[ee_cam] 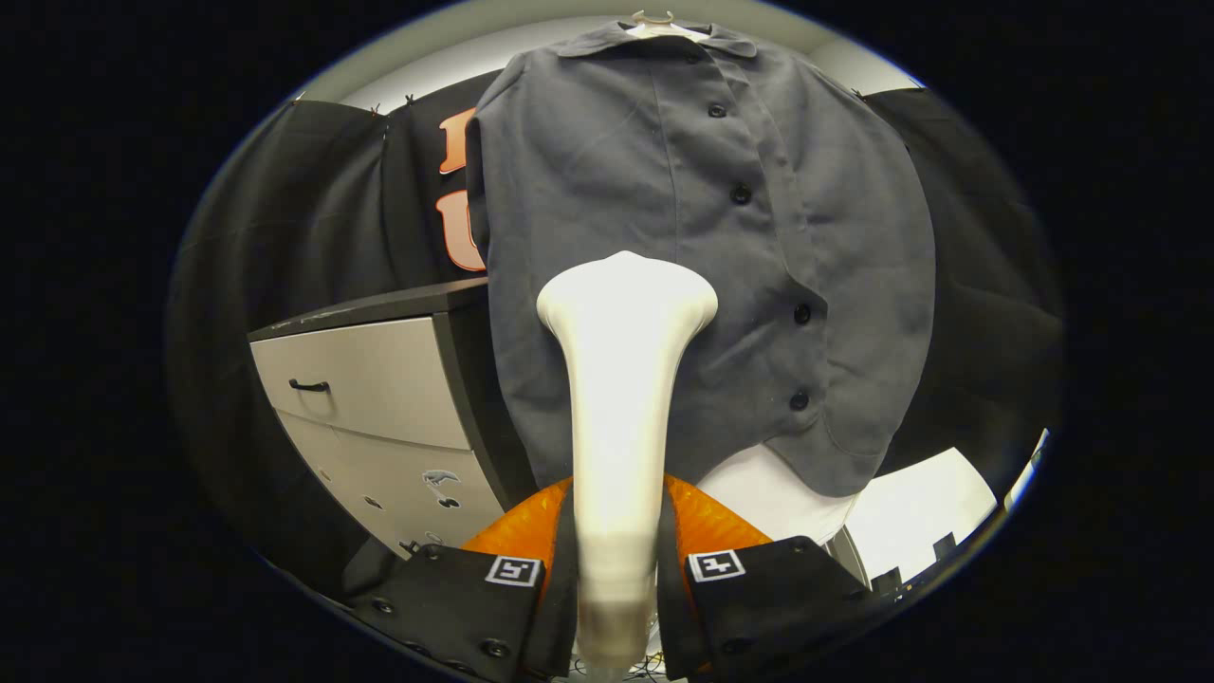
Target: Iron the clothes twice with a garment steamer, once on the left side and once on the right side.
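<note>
Grey cloth is hanging just ahead of me: the shirt (702, 247) is drooping from a hanger (654, 21) beside a cabinet (379, 398). My tongs (616, 560) are pinching the white steamer (621, 379) from both sides, its wide head pointing at the shirt's lower front.

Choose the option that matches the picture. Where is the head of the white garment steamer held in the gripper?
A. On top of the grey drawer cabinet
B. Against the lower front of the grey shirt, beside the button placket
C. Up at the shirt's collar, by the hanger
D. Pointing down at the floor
B: the gripper has both fingers pressed on the garment steamer, and its flared head stands before the lower front of the grey shirt, beside the buttons.
</note>
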Action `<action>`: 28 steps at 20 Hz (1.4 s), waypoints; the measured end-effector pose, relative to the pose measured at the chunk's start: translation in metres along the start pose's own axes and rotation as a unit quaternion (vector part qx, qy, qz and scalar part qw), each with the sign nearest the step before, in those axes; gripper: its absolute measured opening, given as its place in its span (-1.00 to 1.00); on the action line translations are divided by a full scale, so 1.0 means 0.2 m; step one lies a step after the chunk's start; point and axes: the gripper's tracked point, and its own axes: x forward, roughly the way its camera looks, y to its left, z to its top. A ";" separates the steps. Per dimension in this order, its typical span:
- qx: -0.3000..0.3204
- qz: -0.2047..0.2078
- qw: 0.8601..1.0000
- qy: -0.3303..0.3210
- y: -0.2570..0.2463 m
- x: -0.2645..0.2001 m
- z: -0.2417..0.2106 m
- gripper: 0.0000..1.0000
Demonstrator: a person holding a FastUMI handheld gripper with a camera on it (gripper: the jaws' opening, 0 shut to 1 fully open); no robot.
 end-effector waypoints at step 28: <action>0.014 -0.013 0.985 -0.170 -0.77 -0.26 1.23 -0.15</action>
